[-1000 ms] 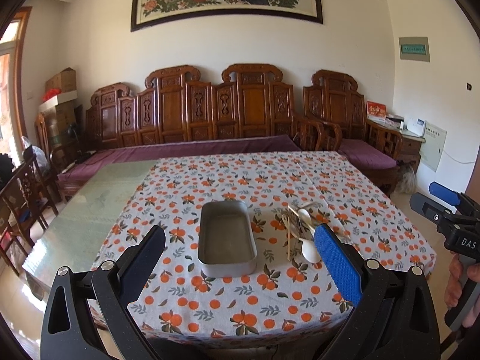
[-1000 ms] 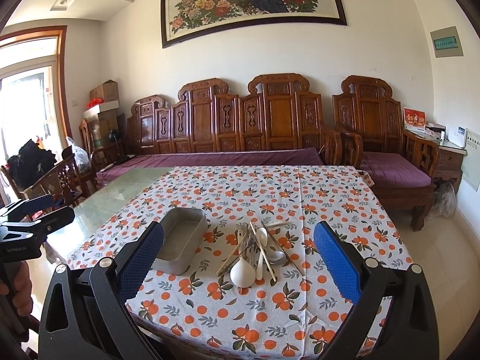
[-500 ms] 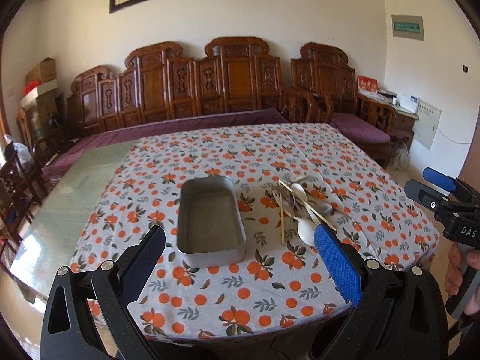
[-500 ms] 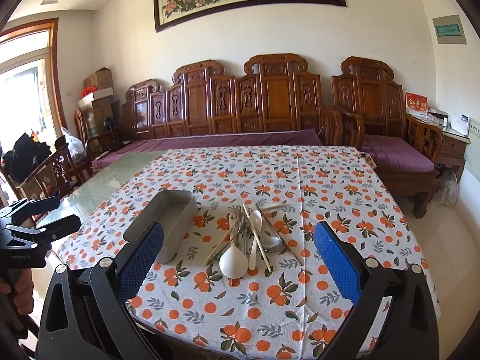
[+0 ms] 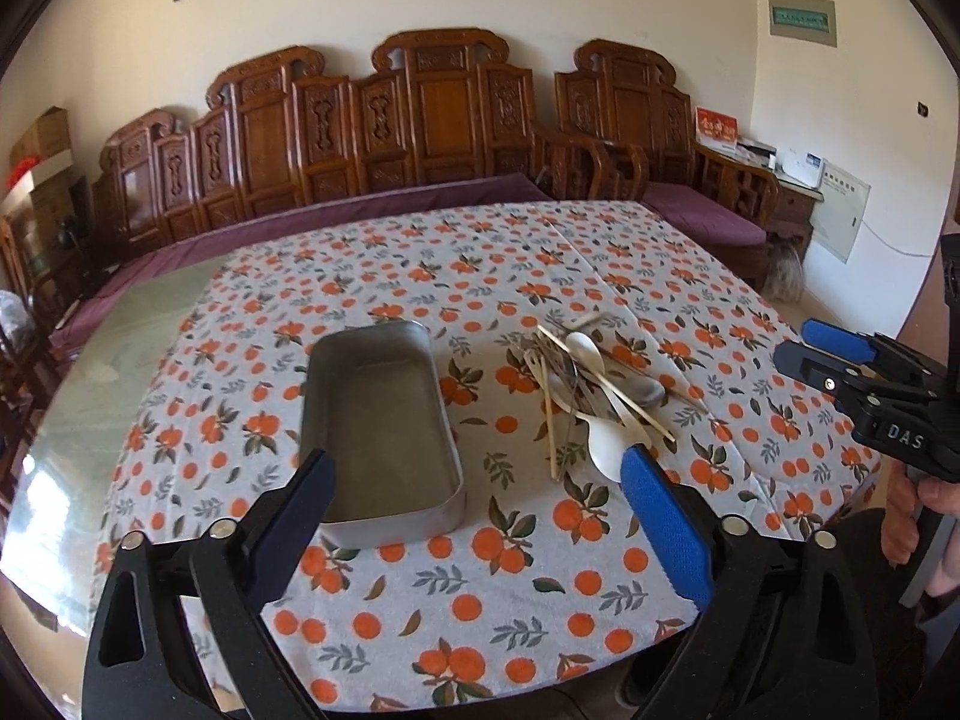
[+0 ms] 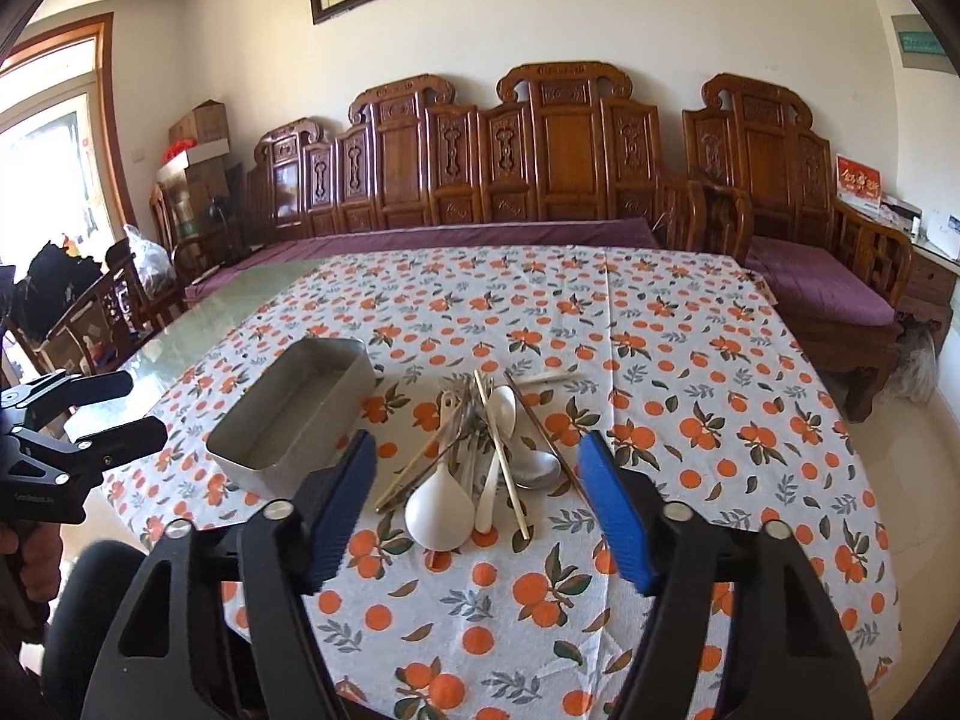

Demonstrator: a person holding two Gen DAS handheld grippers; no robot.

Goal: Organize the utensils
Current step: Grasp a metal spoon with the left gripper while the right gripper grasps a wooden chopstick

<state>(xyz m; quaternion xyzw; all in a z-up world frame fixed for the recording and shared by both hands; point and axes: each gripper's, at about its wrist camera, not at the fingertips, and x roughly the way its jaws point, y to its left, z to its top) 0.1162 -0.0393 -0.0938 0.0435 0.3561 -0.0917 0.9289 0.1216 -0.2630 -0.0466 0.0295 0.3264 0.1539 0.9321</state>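
**Both grippers poised over the near edge, jaws wide**

Here's the tabletop (image 5: 384,612), big and draped in an orange-print cloth (image 6: 690,420), with a strip of bare glassy surface showing down its left side. Carved wooden benches (image 6: 540,162) line the wall behind it.

Next in size, the metal tray (image 5: 378,426): a shallow oblong tin, lying flat on the cloth with nothing in it, its long side running away from the near edge. Just to its right, apart from it, sits the pile of utensils (image 6: 480,456), all of them heaped and crossing one another. You can pick out a white ladle spoon (image 6: 441,510) at the near end, a smaller white spoon (image 6: 501,414) further back, a metal spoon (image 6: 540,468), chopsticks (image 6: 504,462) laid slantwise across the lot, and thin metal handles underneath that I can't sort out one by one.

Now the hands. The left gripper (image 5: 474,498) hangs level above the near edge, pointing across the tabletop, jaws spread wide with the tray's near end between them, touching nothing. The right gripper (image 6: 477,492) hovers lower and closer over the cloth, tipped down a little, jaws wide too, bracketing the near end of the pile but clear of it. In the left view it shows from the side at far right, fingers (image 5: 840,342) parted, held in a hand (image 5: 924,510).
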